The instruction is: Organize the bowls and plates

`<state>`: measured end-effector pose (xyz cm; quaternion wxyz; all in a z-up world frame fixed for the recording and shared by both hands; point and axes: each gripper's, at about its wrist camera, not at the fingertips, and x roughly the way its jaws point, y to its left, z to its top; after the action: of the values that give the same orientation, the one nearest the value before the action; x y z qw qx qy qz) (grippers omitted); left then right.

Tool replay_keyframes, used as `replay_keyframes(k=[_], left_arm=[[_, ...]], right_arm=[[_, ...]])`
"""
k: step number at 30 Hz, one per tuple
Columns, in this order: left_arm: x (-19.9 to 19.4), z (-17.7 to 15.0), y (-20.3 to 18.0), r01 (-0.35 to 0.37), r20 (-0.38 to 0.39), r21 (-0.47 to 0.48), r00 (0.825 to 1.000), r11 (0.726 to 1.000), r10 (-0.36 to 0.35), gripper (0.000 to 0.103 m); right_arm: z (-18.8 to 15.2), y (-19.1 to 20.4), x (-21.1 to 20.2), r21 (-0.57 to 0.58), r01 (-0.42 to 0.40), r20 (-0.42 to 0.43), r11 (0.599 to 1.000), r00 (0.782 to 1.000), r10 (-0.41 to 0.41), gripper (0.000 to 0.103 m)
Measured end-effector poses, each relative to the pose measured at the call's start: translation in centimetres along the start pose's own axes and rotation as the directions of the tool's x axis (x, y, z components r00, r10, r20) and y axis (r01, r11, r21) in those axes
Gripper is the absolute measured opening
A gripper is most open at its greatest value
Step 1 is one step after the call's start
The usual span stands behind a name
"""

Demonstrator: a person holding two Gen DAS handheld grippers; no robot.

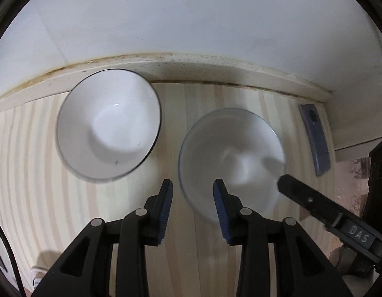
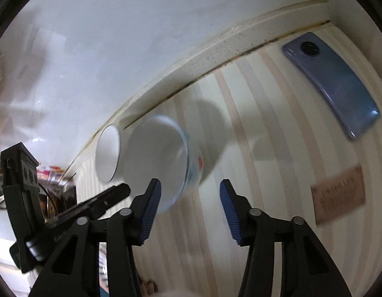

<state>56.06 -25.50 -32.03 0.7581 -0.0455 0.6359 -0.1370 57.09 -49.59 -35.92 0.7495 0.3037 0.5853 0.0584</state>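
Two bowls are sitting side by side on the pale striped wooden table (image 1: 30, 173), close to the back edge where the table is meeting the shiny white wall (image 1: 191, 19). The round white bowl with the thin dark rim (image 1: 109, 126) is on the left. The round white bowl with the pale blue rim and a small orange picture on its side (image 1: 230, 158) is on the right. In the right wrist view the two bowls are looking like they are touching, but the picture is blurry there, so it is hard to be sure.

The left gripper (image 1: 193, 183) is hanging over the near edge of the blue-rimmed bowl. Its blue pads (image 1: 166, 208) are standing apart, and nothing is pinched between them. One pad is showing in front of the bowl's rim, the other over bare table.

The right gripper (image 2: 191, 185) is also standing with its jaws apart and is holding nothing. Only striped table is showing between its fingers. The blue-rimmed bowl (image 2: 158, 158) is just to its left, partly behind its left finger.

A flat purple-blue phone with a round black camera (image 2: 334, 84) is lying face down on the table to the right, well away from the bowls. A small brown paper card with printed letters (image 2: 339, 193) is lying nearer, beside the right gripper. Nothing is lying between the grippers and the bowls.
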Motion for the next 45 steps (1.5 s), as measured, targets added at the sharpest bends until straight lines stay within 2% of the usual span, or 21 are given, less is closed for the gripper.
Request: replay_keyframes(k=[3,4,5,8,14,23,27,34,40,45], left_arm=[[0.8,0.5,-0.6,-0.007,0.003,0.013,1.0,1.0,0.007,0.029],[0.8,0.7,-0.8,-0.006,0.018,0.014,1.0,1.0,0.005,0.028],[0.8,0.9,-0.7,-0.009,0.024,0.017,1.0,1.0,0.009,0.026],[0.7,1.1,-0.4,-0.001,0.018,0.01,1.0,1.0,0.001,0.024],[-0.2,0.6,-0.8,-0.008,0.04,0.02,0.999,1.0,0.007,0.024],[-4.7,-2.3,-1.5,0.027,0.085,0.05,0.996,0.998,-0.031,0.024],[-7.3,-5.1,-1.8,0.052,0.101,0.066,0.993,0.996,-0.059,0.024],[-11.5,-10.9,-1.0,0.078,0.098,0.095,0.991,0.992,-0.087,0.024],[-12.8,-14.4,-0.8,0.074,0.109,0.126,0.99,0.989,-0.088,0.024],[-12.2,-16.9,-0.7,0.06,0.077,0.141,0.994,0.988,-0.071,0.024]], right_arm=[[0.9,-0.2,2.0,0.004,0.008,-0.03,1.0,1.0,-0.008,0.03],[0.6,-0.3,2.3,0.004,0.007,-0.029,1.0,1.0,-0.007,0.02],[0.8,-0.2,2.6,0.002,0.004,-0.026,1.0,1.0,-0.004,0.017],[1.1,0.4,2.9,-0.045,0.049,-0.006,0.998,0.999,-0.05,0.017],[0.6,1.3,2.9,-0.064,0.059,0.003,0.996,0.998,-0.059,0.017],[-1.9,2.8,-1.1,-0.105,0.054,0.042,0.993,0.998,-0.049,0.017],[-4.3,3.3,-4.2,-0.127,0.044,0.066,0.991,0.997,-0.035,0.017],[-11.1,3.6,-9.1,-0.158,0.029,0.061,0.987,0.998,-0.019,0.017],[-16.4,3.2,-10.8,-0.143,0.004,0.019,0.99,1.0,-0.001,0.017],[-20.0,2.3,-10.3,-0.122,-0.006,-0.017,0.993,1.0,0.004,0.017]])
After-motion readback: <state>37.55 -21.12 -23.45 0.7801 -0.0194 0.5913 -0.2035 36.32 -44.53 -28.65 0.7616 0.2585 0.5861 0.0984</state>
